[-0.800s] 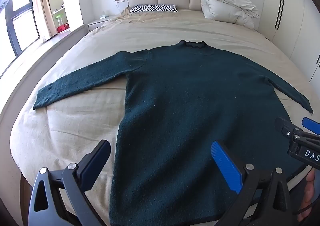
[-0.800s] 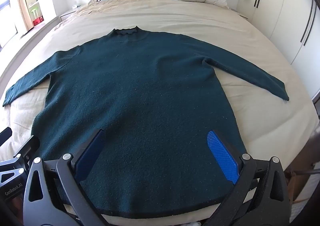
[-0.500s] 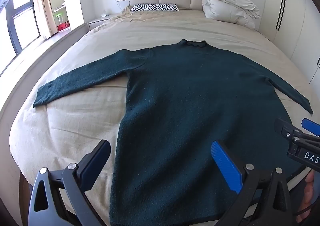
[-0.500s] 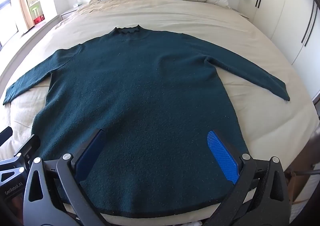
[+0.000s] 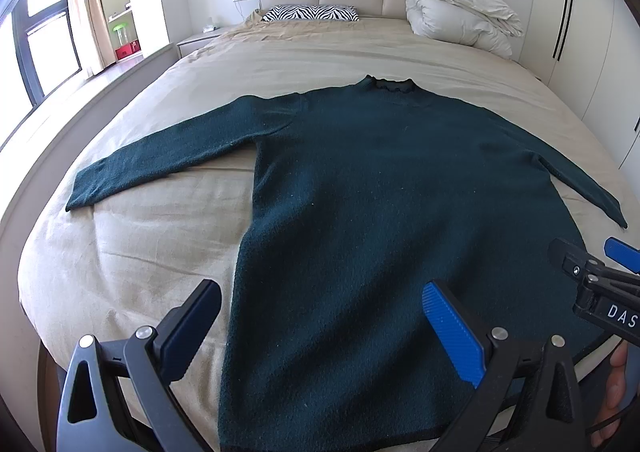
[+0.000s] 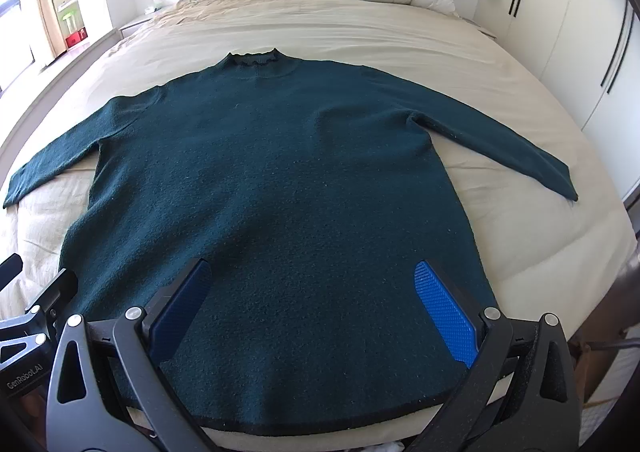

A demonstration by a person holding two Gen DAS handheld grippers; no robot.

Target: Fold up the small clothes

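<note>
A dark green long-sleeved sweater [image 5: 380, 191] lies flat on the bed, collar toward the headboard, both sleeves spread out; it also shows in the right wrist view [image 6: 280, 179]. My left gripper [image 5: 320, 332] is open and empty, held above the sweater's lower left part near the hem. My right gripper [image 6: 316, 308] is open and empty above the middle of the hem. The right gripper's tip [image 5: 592, 276] shows at the right edge of the left wrist view. The left gripper's tip [image 6: 36, 300] shows at the lower left of the right wrist view.
The bed [image 5: 160, 252] has a beige sheet. A zebra pillow [image 5: 310, 13] and a folded white duvet [image 5: 460, 7] lie by the headboard. A window and shelves stand at the left, white wardrobes [image 6: 560, 31] at the right.
Both views have shifted slightly, with the sweater sitting a little lower in frame. The sweater itself has not moved and both grippers stay open.
</note>
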